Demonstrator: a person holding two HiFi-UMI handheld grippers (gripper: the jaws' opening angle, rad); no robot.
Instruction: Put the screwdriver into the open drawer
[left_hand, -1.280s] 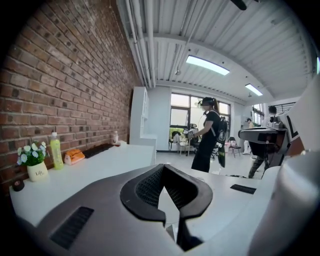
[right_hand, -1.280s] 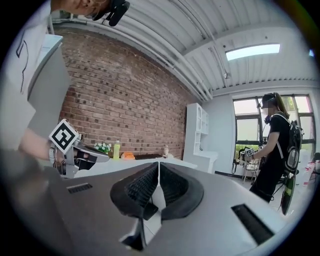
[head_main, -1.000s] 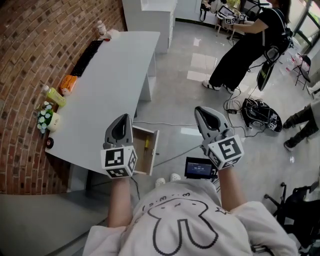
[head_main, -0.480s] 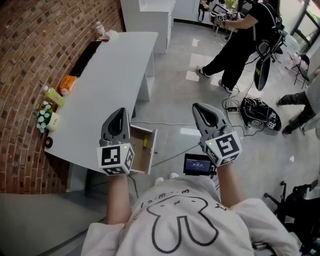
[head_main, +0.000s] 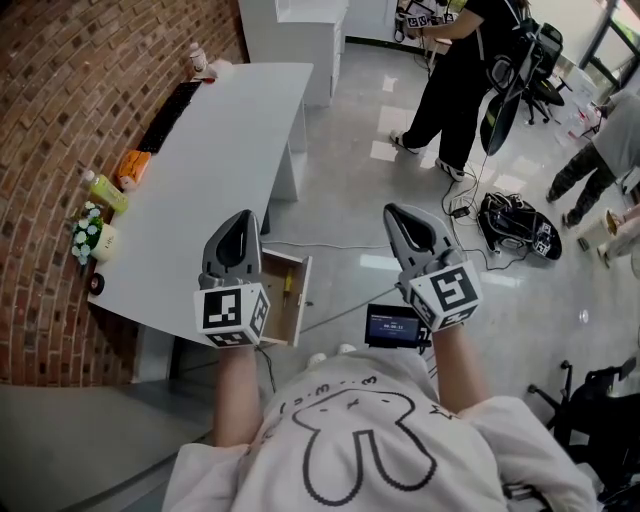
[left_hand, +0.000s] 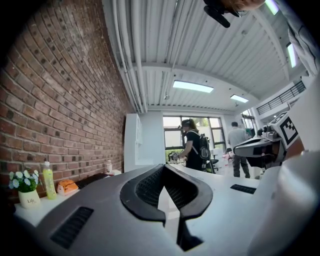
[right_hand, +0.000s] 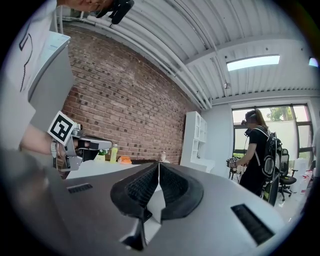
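The wooden drawer (head_main: 301, 301) stands pulled out from under the grey desk (head_main: 225, 140), below my hands. A yellow-handled tool, apparently the screwdriver (head_main: 291, 285), lies inside it near the front panel. My left gripper (head_main: 243, 216) hovers over the desk's near edge beside the drawer, pointing level. It is shut with nothing in it, and its pads (left_hand: 163, 166) meet. My right gripper (head_main: 392, 210) is held over the floor to the right of the drawer, also shut and empty, tips together (right_hand: 158, 164).
Along the brick wall the desk carries a keyboard (head_main: 170, 115), an orange pack (head_main: 135, 168), a green bottle (head_main: 105, 190) and a flower pot (head_main: 92, 238). A small screen (head_main: 392, 328) hangs below my right hand. A person in black (head_main: 460, 70) and a black bag (head_main: 515, 228) are beyond on the floor.
My left gripper has lifted slightly; the right one stayed put. The person in black has stepped away across the floor, and another person has come in at the right edge.
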